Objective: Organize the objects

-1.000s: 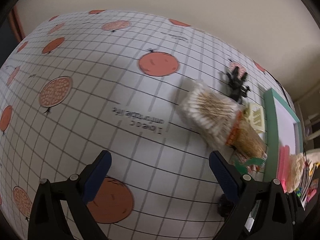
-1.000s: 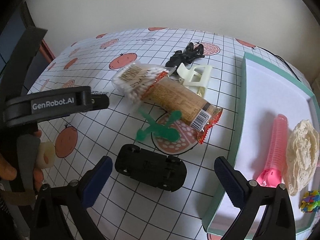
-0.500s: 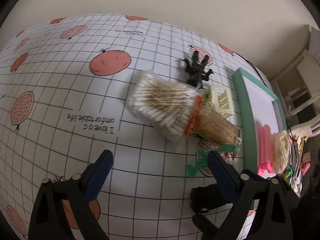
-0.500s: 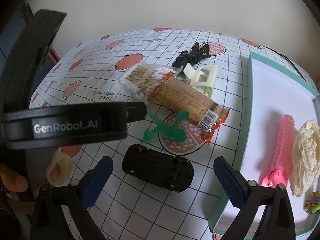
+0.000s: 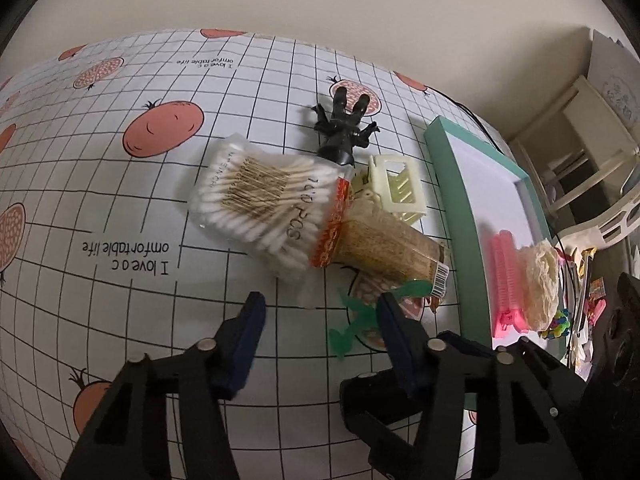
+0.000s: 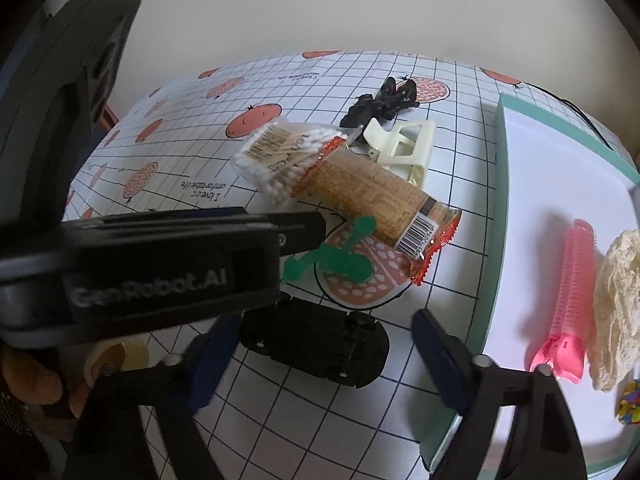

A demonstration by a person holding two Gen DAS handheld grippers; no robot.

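A bag of cotton swabs lies on the grid cloth against a brown snack pack, with a green plastic piece near them. My left gripper hovers just short of the swab bag. Its jaws are closing with nothing pressed between the pads. In the right wrist view a black toy car lies upside down between the fingers of my right gripper. Those jaws are closing too, and a gap still shows at the car's right end. The left gripper's body crosses that view.
A black figure toy and a cream hair clip lie behind the pile. The teal-rimmed tray at right holds a pink roller and cream lace. A person's hand and a cream round object show lower left.
The left gripper has swung right, from bare cloth to in front of the swab bag, and its jaws have narrowed. The right gripper's jaws have narrowed around the car without moving.
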